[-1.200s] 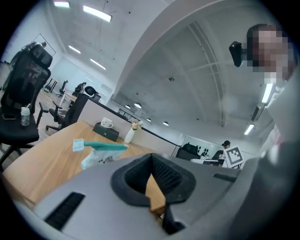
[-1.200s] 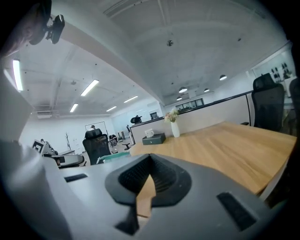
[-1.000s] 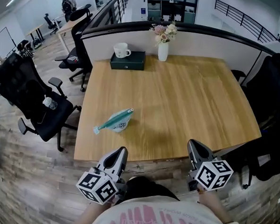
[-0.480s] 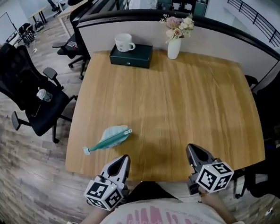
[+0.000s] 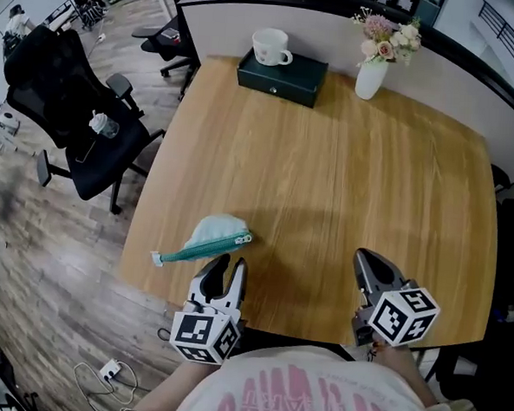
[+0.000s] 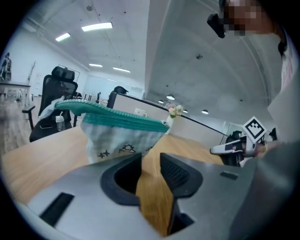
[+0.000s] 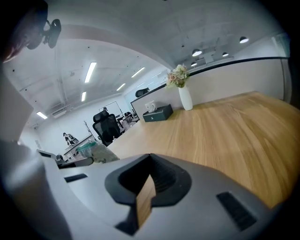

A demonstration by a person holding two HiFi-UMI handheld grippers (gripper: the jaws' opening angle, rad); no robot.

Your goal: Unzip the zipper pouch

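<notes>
The pale mint zipper pouch (image 5: 214, 233) with a teal zipper lies near the wooden table's (image 5: 345, 180) front left corner. My left gripper (image 5: 225, 267) hovers just short of it, tips pointing at its near end; its jaws are opening, with a gap and nothing between them. In the left gripper view the pouch (image 6: 117, 133) looms right ahead of the left gripper (image 6: 151, 159), zipper edge on top. My right gripper (image 5: 368, 261) hangs over the table's front edge at the right, shut and empty. In the right gripper view the right gripper (image 7: 151, 171) faces bare wood, the pouch (image 7: 91, 151) far to its left.
A dark green box (image 5: 282, 73) carrying a white mug (image 5: 270, 46) and a white vase of flowers (image 5: 371, 75) stand along the table's far edge. A black office chair (image 5: 76, 115) sits left of the table. A cable and plug (image 5: 101, 373) lie on the floor.
The left gripper's jaws have parted from shut. Both grippers have come forward to the table's front edge, and the pouch now lies right before the left gripper.
</notes>
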